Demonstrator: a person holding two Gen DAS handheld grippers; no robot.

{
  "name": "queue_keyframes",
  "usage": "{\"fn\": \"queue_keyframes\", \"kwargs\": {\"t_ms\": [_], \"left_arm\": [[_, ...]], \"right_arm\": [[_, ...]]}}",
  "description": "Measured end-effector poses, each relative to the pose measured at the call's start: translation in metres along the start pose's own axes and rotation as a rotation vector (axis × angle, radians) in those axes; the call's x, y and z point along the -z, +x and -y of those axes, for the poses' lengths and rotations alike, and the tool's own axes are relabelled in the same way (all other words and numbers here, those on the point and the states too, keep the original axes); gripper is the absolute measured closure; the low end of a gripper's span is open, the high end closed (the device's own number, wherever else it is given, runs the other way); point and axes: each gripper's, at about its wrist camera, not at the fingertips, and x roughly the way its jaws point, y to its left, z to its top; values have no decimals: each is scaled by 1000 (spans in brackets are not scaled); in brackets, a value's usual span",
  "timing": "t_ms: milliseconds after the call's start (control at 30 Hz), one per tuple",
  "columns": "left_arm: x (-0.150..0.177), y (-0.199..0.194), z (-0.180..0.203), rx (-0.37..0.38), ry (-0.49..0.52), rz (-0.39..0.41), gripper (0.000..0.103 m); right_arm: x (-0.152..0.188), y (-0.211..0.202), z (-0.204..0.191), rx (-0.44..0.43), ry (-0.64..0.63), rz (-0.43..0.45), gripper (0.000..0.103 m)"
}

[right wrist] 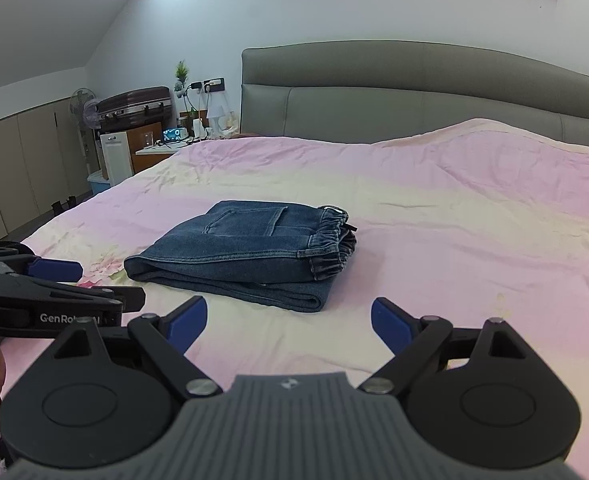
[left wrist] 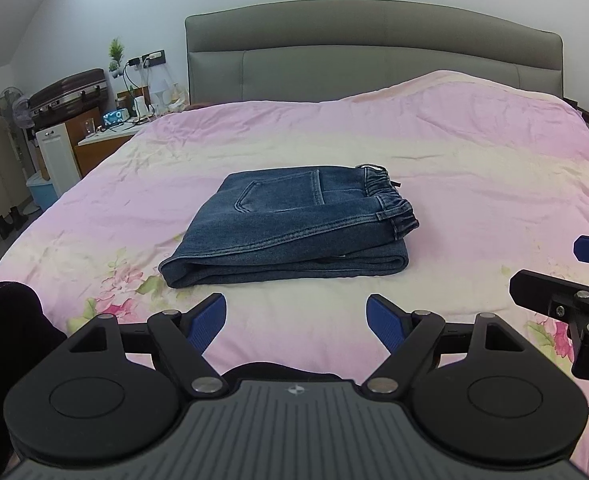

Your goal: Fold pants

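Jeans (left wrist: 290,224) lie mid-bed on the pink quilt (left wrist: 454,152), folded into a compact stack, pocket up, waistband right; fold looks done, though layers underneath aren't visible. Left gripper (left wrist: 296,322) and right gripper (right wrist: 288,322) both hang near the stack's front edge, apart from it, jaws wide, holding nothing, probably backed off to leave the stack undisturbed.

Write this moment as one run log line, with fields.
jeans: folded, lying on pink bedcover | left gripper: open, empty, short of jeans | right gripper: open, empty, short of jeans
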Motion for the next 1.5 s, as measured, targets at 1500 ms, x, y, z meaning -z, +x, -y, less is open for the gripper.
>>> {"fn": "queue_keyframes", "kwargs": {"t_ms": [1500], "left_arm": [[-12, -5, -5, 22, 3, 18, 10]], "right_arm": [[-3, -5, -3, -4, -8, 20, 17]]}}
